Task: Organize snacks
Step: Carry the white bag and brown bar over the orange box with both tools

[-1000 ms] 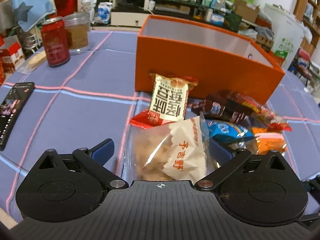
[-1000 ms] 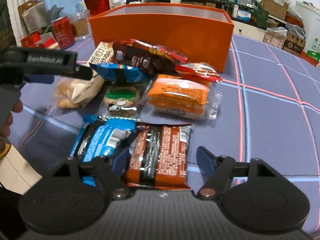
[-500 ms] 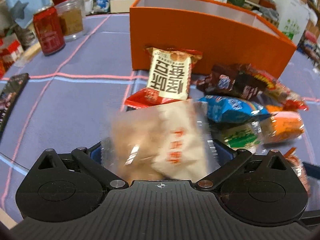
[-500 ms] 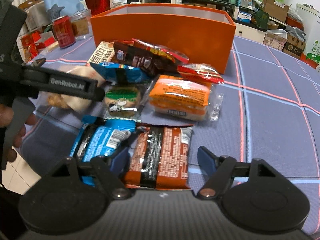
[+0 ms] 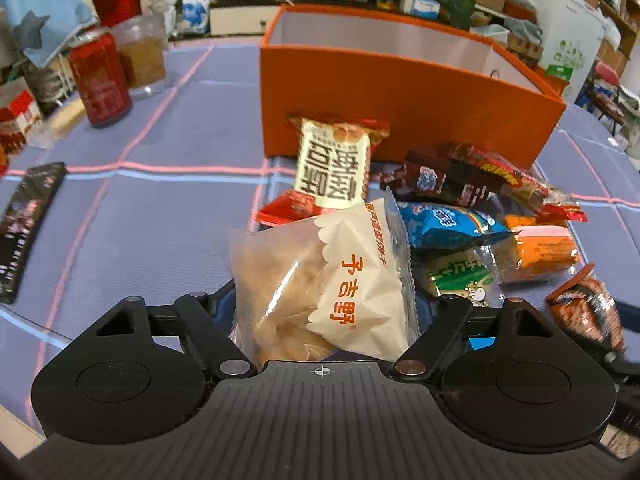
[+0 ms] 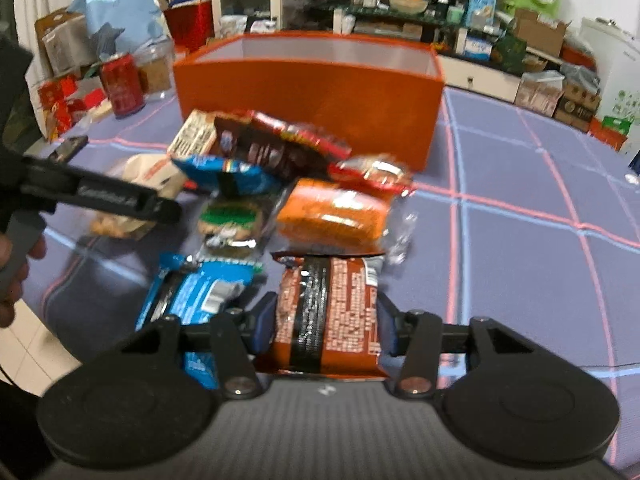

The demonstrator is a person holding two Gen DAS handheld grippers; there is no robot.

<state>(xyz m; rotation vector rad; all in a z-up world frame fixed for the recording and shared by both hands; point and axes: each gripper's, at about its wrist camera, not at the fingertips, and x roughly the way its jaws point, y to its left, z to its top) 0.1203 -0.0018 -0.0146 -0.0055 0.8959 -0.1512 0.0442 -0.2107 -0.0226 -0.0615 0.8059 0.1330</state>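
Note:
My left gripper [image 5: 324, 312] is shut on a clear and white cracker packet [image 5: 332, 280] and holds it above the blue tablecloth. My right gripper [image 6: 326, 322] is shut on a brown-orange snack packet [image 6: 326, 312]. An open orange box [image 5: 400, 92] stands behind a pile of snacks: a cream packet [image 5: 332, 168], a dark brown packet [image 5: 444, 180], a blue packet [image 5: 444, 224], a green-label biscuit [image 5: 464, 272] and an orange packet [image 5: 540, 248]. The box also shows in the right wrist view [image 6: 312, 92]. The left gripper shows in the right wrist view [image 6: 100, 196], to the left.
A red can [image 5: 100, 80] and a clear jar [image 5: 140, 60] stand at the far left. A black phone [image 5: 24, 224] lies at the left. A blue packet [image 6: 192, 300] lies left of my right gripper. Cluttered shelves and boxes fill the background.
My left gripper has closed on the cracker packet and lifted it off the table. My right gripper has closed on the brown-orange packet.

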